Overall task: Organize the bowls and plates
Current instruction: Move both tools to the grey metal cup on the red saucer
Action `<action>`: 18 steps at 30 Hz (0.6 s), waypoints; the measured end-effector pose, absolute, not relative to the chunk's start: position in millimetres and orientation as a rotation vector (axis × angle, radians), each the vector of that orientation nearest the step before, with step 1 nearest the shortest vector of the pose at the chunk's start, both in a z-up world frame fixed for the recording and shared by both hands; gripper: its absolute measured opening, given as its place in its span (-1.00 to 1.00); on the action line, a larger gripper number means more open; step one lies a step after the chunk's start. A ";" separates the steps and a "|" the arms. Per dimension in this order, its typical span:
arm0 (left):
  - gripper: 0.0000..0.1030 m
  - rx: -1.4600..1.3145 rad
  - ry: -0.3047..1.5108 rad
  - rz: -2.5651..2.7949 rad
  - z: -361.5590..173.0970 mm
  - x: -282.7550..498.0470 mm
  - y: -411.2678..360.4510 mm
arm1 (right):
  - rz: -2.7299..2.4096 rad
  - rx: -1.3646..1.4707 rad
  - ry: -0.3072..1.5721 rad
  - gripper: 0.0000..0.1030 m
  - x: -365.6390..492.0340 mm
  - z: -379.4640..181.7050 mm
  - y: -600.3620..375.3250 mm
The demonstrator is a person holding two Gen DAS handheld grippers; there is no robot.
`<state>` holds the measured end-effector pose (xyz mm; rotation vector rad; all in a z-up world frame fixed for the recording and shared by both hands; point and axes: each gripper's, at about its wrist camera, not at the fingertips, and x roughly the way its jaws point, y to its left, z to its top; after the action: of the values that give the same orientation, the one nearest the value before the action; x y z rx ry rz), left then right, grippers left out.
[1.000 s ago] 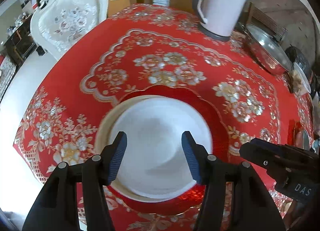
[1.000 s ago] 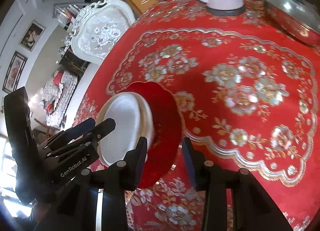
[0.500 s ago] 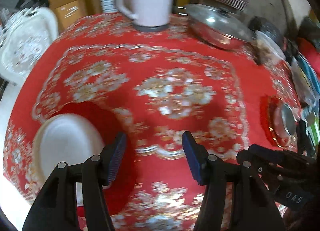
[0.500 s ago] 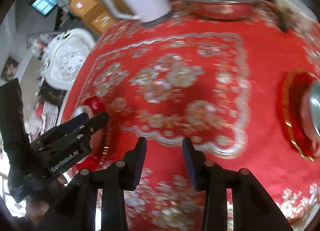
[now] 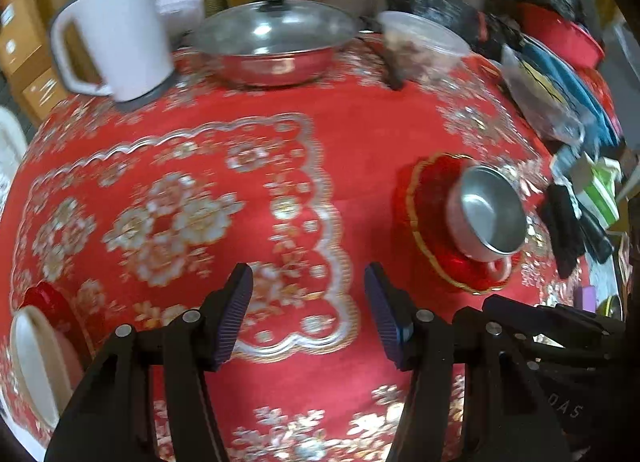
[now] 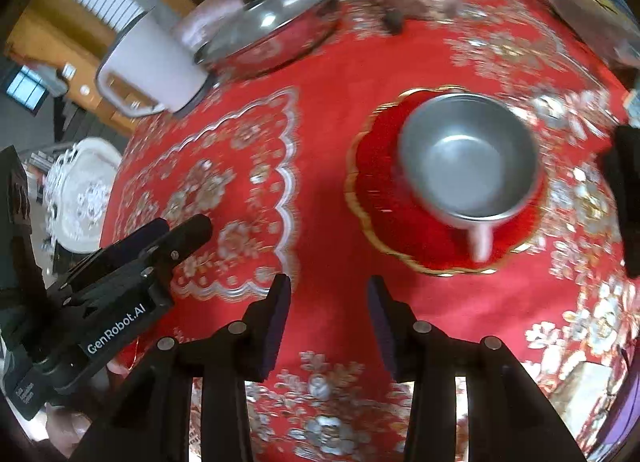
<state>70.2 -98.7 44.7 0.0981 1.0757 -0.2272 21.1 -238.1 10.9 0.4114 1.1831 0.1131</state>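
**Both grippers empty above the red cloth**

The left gripper hung wide apart over the patterned cloth on the bench, nothing between its fingers. The right gripper was likewise spread, holding nothing, low in the centre of the right wrist frame.

A metal cup with a pale handle sat on a red gold-rimmed plate in the right half of both frames, just above and right of the right gripper's tips. In the left wrist view the same cup and plate lay right of centre, well apart from a white bowl on another red plate at the lower left edge.

Along the top of the left frame stood a white kettle, a lidded pan and a clear tub. Both views were blurred.
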 end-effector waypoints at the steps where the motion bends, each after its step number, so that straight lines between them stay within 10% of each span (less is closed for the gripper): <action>1: 0.10 0.106 1.076 -0.236 44.2 70.3 -104.9 | 0.103 0.421 1.181 -0.19 19.0 11.0 -245.5; 18: 0.10 0.160 1.096 -0.287 35.0 76.3 -144.3 | 0.016 0.485 1.177 -0.14 2.1 6.6 -293.8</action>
<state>76.3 -144.3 35.0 0.1596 1.0963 -0.2870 2.1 -293.8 6.6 0.4849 1.1765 0.0160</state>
